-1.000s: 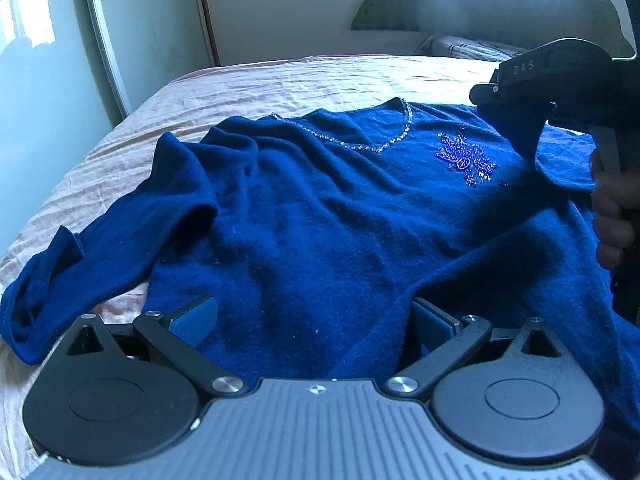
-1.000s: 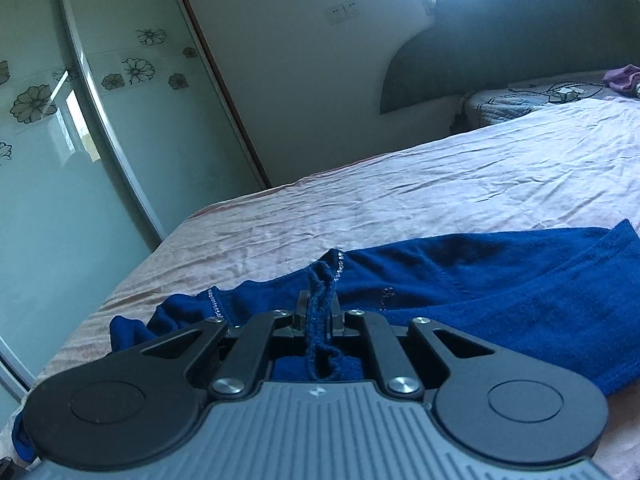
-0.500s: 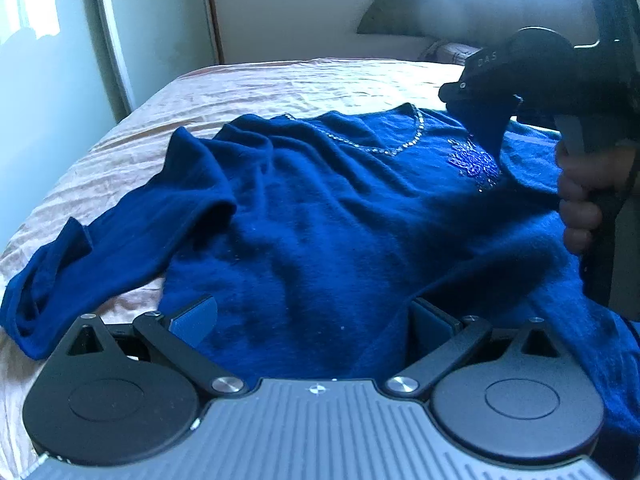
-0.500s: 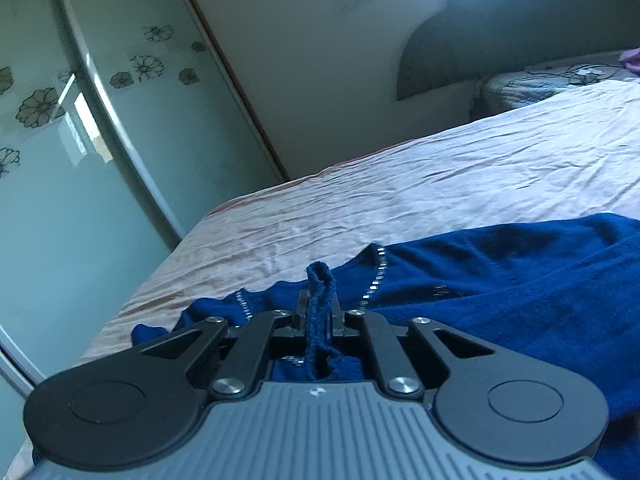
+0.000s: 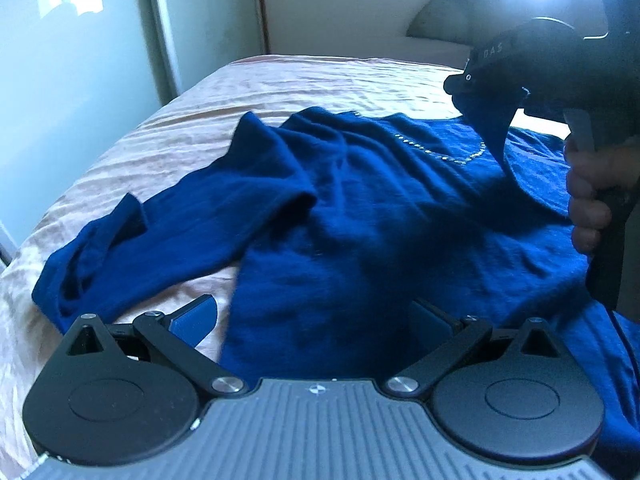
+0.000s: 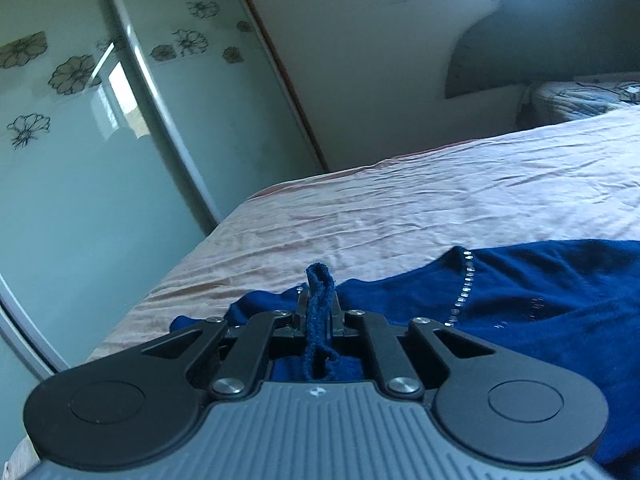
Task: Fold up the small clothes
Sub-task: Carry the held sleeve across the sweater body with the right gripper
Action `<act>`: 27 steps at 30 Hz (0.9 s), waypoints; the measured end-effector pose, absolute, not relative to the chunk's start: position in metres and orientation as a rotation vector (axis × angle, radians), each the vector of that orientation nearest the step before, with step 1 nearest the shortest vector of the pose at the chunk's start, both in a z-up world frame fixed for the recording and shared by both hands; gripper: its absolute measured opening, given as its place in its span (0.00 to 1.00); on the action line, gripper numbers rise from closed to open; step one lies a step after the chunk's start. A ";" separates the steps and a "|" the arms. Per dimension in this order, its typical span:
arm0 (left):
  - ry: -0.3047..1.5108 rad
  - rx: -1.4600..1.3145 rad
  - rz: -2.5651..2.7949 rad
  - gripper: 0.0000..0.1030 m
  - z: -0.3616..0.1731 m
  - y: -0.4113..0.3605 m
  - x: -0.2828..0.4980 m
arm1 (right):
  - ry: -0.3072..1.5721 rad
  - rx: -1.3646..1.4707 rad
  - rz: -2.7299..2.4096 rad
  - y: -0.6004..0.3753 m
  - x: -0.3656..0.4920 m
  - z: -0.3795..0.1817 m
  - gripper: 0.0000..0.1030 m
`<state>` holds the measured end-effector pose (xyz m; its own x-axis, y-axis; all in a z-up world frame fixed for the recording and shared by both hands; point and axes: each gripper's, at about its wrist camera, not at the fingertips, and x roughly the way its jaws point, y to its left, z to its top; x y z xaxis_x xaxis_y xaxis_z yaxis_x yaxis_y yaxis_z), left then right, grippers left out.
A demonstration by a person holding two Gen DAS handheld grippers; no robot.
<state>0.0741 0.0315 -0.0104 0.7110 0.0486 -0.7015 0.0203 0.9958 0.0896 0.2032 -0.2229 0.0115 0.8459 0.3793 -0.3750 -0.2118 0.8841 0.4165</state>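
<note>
My right gripper now sits further left over the sweater than a second ago, carrying the pinched fold of the right sleeve in over the beaded neckline; the lifted cloth now hides the beaded flower on the chest. In the right wrist view the neckline beads lie right of my jaws instead of beside them. My left gripper is shifted left along the hem, so pink bedsheet now shows beside my left finger.
</note>
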 end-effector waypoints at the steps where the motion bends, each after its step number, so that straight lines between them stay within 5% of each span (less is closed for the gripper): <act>1: 0.781 0.090 0.019 1.00 -0.011 0.034 0.074 | 0.467 0.367 0.324 -0.219 0.204 0.013 0.06; 27: 0.790 0.067 0.039 1.00 -0.010 0.053 0.067 | 0.554 0.318 0.428 -0.133 0.249 -0.003 0.06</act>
<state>0.0673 0.0529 -0.0097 0.7035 0.0602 -0.7082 -0.0101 0.9972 0.0748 0.2488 -0.1332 -0.0033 0.7667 0.4709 -0.4363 -0.3031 0.8646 0.4007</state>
